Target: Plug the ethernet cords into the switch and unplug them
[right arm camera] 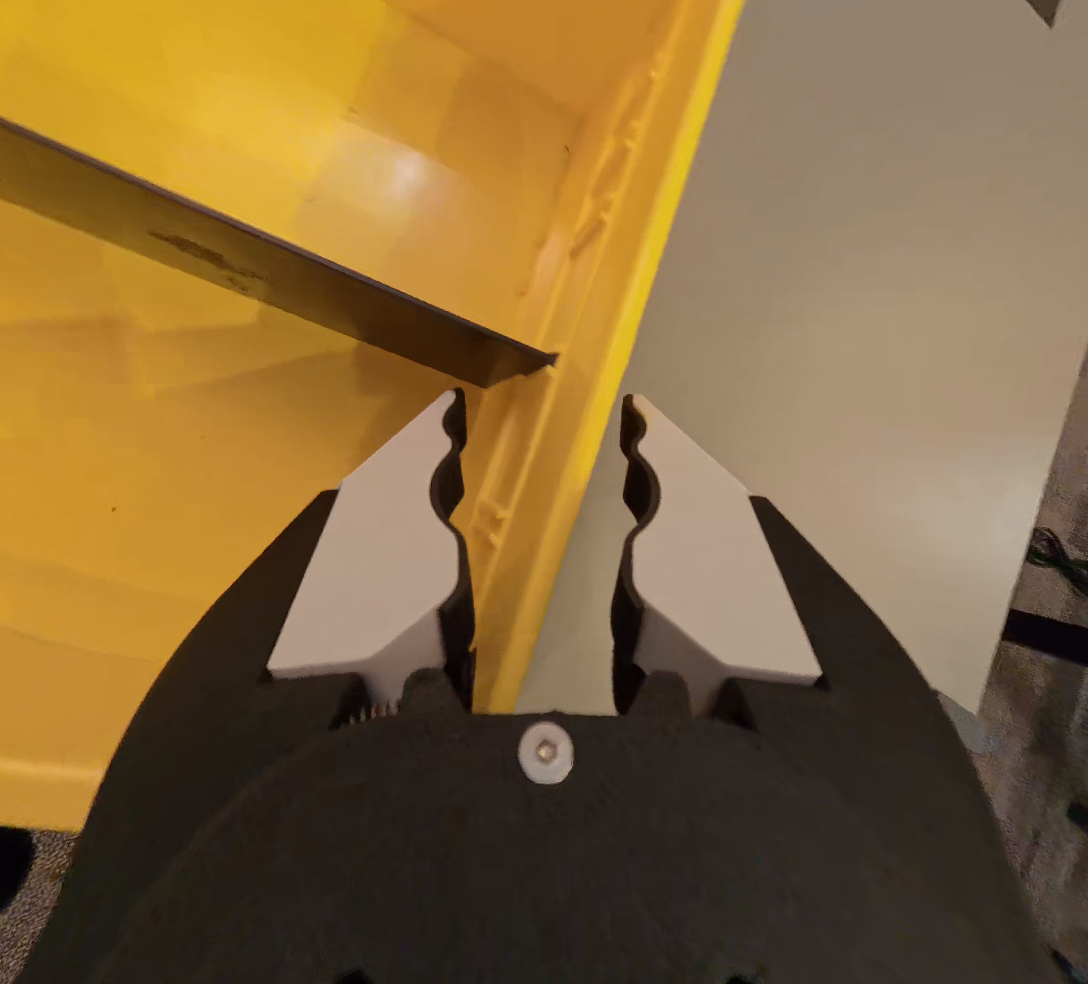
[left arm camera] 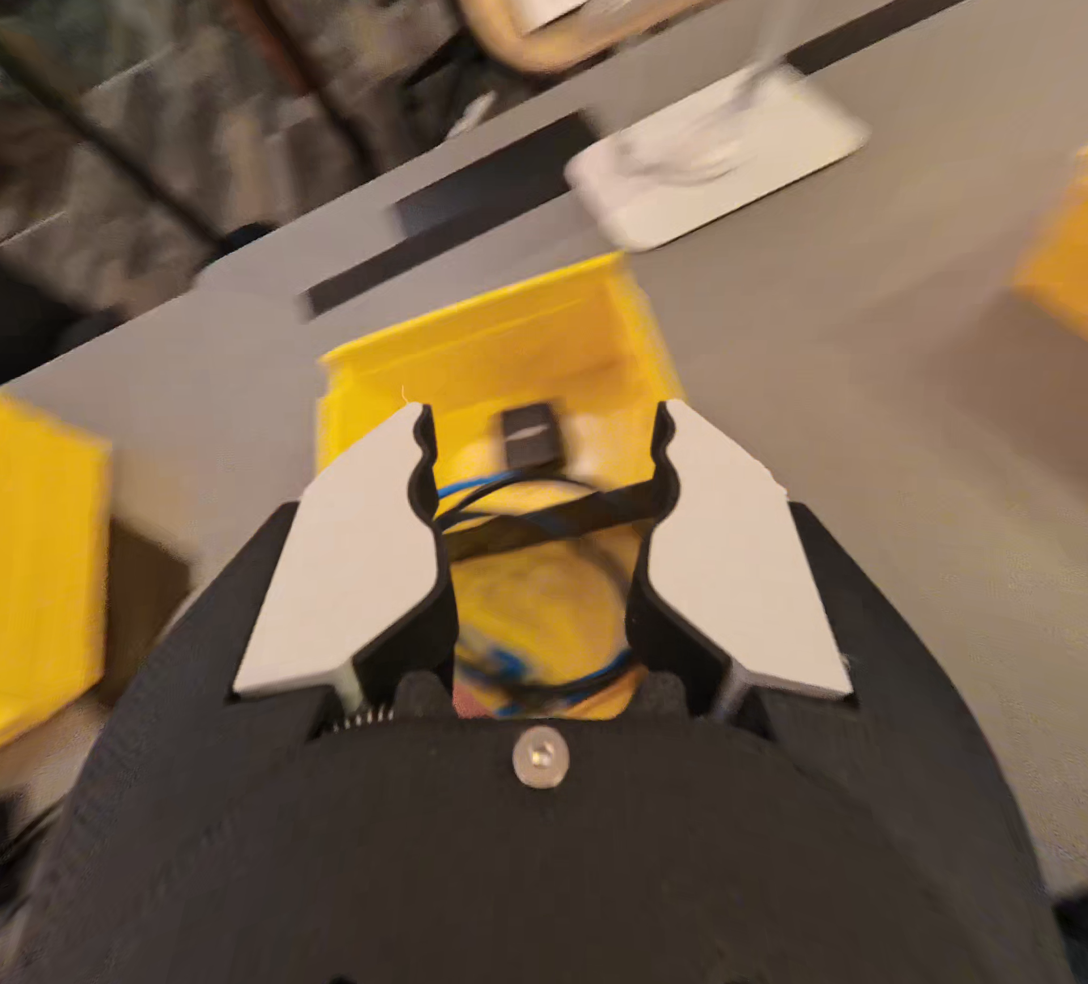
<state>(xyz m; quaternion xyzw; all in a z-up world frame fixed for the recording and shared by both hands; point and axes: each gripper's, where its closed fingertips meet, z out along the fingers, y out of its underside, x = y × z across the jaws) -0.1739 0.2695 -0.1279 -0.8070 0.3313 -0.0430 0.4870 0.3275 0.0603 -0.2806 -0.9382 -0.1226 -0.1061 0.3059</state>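
In the blurred left wrist view, my left gripper (left arm camera: 544,414) is open above a yellow bin (left arm camera: 488,331) on the grey table. Inside the bin lie coiled blue and black cords (left arm camera: 530,508) and a small black box (left arm camera: 530,434), which may be the switch. The gripper holds nothing. In the right wrist view, my right gripper (right arm camera: 544,402) is open and empty, its fingers straddling the right rim of another yellow bin (right arm camera: 665,202). A black divider (right arm camera: 282,272) crosses that bin; its compartments in view hold nothing.
A white flat stand base (left arm camera: 718,161) sits on the grey table (left arm camera: 853,426) beyond the bin. More yellow bins stand at the left (left arm camera: 47,573) and right (left arm camera: 1060,261) edges. A wooden-framed board (left arm camera: 530,13) lies past the table edge. Carpeted floor (right arm camera: 1048,632) shows at right.
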